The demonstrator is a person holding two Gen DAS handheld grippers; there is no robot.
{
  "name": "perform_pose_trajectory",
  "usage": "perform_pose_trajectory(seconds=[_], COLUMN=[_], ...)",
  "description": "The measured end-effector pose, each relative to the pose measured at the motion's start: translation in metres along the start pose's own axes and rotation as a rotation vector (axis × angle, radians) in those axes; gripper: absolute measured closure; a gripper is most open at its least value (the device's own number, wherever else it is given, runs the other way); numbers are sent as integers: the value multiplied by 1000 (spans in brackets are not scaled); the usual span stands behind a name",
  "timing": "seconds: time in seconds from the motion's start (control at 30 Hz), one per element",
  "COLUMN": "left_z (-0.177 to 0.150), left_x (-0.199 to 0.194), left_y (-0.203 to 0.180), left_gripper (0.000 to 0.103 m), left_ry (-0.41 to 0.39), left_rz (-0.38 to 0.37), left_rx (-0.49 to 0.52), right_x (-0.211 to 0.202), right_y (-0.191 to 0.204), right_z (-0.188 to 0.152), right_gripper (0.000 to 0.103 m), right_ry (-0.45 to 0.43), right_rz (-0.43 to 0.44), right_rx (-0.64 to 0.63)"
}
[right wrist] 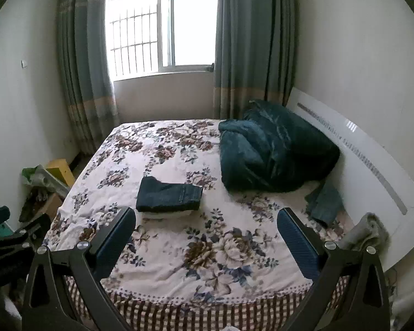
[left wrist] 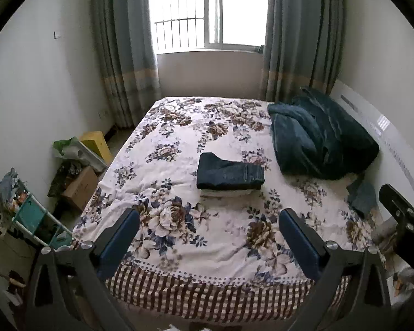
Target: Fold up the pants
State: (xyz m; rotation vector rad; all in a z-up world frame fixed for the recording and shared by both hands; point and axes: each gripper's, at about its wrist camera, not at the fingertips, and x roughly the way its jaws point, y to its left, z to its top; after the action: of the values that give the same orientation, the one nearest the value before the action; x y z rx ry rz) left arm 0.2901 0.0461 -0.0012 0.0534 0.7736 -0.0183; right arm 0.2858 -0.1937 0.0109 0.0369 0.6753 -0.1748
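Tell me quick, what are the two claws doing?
Left claw: open, holding nothing.
Right claw: open, holding nothing.

pants mid bed, blanket right

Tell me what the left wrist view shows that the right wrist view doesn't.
Only the left wrist view shows the teal rack on the floor and the right gripper. Only the right wrist view shows the grey cloth by the headboard and the left gripper. Both show the folded jeans, the green blanket, the loose jeans and open jaws.
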Motion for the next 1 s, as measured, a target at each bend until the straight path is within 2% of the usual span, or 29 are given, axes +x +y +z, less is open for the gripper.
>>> perform_pose_trajectory(seconds=[0.57, 1.0], left_z=[1, 1], left_x=[14, 16], left_y=[10, 15], left_gripper=[0, 0], left_ry=[25, 25], left_rz=[24, 25], left_rx=[1, -11], right_x=[42, 51], right_y=[18, 25], right_z=[-1, -7], right_gripper=[0, 0], right_ry=[85, 95], right_rz=[38, 47], right_rx=[-2, -16])
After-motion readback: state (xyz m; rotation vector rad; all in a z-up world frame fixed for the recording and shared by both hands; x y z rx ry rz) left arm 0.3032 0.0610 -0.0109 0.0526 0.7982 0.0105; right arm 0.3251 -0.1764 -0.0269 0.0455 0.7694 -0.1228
